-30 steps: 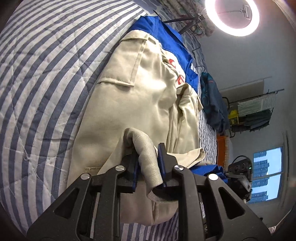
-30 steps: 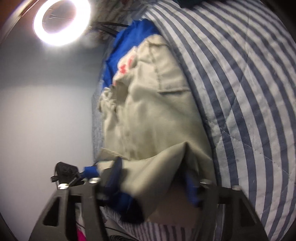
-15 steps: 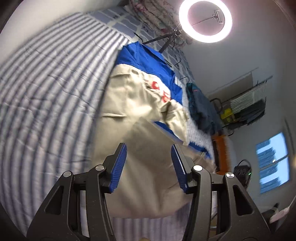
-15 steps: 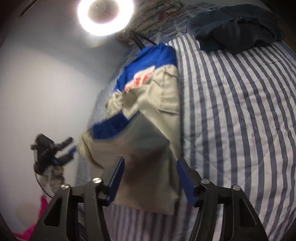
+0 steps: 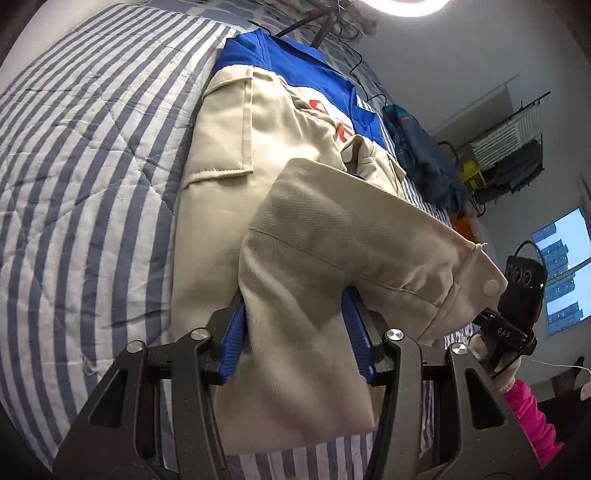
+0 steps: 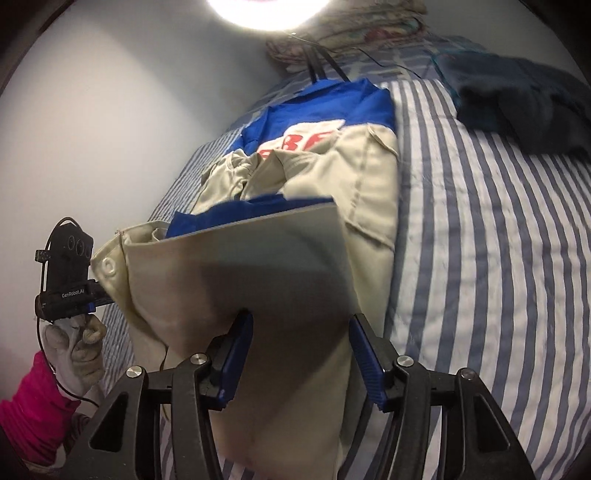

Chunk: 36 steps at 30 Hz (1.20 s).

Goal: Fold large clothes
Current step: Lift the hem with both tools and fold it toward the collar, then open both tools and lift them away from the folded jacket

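Ring light (image 5: 406,5) cut off by top edge in both wrist views. Jacket (image 5: 229,155) sleeve (image 5: 351,236) covers the jacket's lower front and part of the red lettering (image 6: 308,142). Left tongs (image 5: 295,332) pad tips hidden behind the sleeve; contact unclear. Dark garment (image 6: 517,99) beyond the jacket runs off frame right. Sleeve edge blurred in right view.

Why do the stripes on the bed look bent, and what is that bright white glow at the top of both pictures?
Both views are fisheye, so the straight quilt stripes bow outward toward the edges. In the left wrist view the ring light is cut off at the top. In the right wrist view it glares white and washes out the wall around it, and the jacket fold is softly blurred and shadowed near the fingers.
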### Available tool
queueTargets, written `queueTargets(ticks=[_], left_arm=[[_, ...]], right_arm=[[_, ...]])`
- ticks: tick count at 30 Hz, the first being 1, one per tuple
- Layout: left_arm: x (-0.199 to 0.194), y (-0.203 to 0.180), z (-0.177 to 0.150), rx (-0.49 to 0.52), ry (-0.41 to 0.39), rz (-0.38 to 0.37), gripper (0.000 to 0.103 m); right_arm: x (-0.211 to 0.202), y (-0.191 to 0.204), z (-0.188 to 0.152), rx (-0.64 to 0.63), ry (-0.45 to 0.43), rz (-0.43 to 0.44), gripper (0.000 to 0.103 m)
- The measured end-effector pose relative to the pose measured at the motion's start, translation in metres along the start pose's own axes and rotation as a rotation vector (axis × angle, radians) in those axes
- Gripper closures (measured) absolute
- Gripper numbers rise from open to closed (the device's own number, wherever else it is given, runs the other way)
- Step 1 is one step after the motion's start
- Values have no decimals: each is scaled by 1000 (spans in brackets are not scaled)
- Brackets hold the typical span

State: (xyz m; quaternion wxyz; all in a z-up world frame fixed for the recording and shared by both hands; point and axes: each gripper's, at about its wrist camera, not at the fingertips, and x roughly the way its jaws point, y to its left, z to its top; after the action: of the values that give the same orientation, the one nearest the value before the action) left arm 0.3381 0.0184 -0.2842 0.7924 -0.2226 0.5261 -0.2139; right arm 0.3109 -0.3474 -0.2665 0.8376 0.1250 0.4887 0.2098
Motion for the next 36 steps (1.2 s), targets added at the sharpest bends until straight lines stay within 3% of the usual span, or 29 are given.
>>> queueTargets(ticks=[2,3,4,5,8,10,12,16,18,20,21,22,23,26,29,30,33,36], left_arm=[[2,1,-2,-4,-10,25,83],[2,2,-2,-12,-15,25,88],[0,3,-3,-22,-23,22,94],[-4,4,-4,-30,-33,13,95],[-19,-2,-12,-28,-65,7,97],[-33,-5,-17,-42,-96,1,97],[-42,-4,-21,-73,-122,36,98],[-7,10,-12,-72,-72,241,96],[-2,13,-9,-85,-79,239,95],[-7,8,-7,-42,-94,199,95],[-8,7,-6,-29,-91,196,95],[-10,7,-4,-18,-89,197,93],[-12,7,-3,-17,-90,199,91],[-17,6,2,0,-101,210,91],[-29,-4,-5,46,-135,229,91],[-31,-7,-8,70,-143,237,90],[-34,-18,-15,173,-147,298,73],[-36,-20,-15,223,-149,358,72]], right_arm=[[5,0,3,2,6,5,44],[9,-1,4,10,17,9,45],[11,-1,4,18,20,11,56],[13,-1,4,24,21,8,72],[7,2,3,23,18,-1,100],[-6,5,3,18,-2,-4,103],[-15,7,4,11,-26,-23,103],[4,-12,10,51,34,-211,103],[6,-18,7,76,32,-203,103],[-4,-16,3,98,1,-90,89],[-8,-15,2,103,-12,-52,76],[-14,-14,1,102,-44,-27,55],[-16,-12,1,103,-64,-28,50],[-15,-12,6,127,-90,-22,54],[-15,12,15,59,-125,-40,59],[-15,25,17,16,-127,-40,59],[-6,70,16,-172,-119,-94,60],[7,97,12,-305,-123,-118,60]])
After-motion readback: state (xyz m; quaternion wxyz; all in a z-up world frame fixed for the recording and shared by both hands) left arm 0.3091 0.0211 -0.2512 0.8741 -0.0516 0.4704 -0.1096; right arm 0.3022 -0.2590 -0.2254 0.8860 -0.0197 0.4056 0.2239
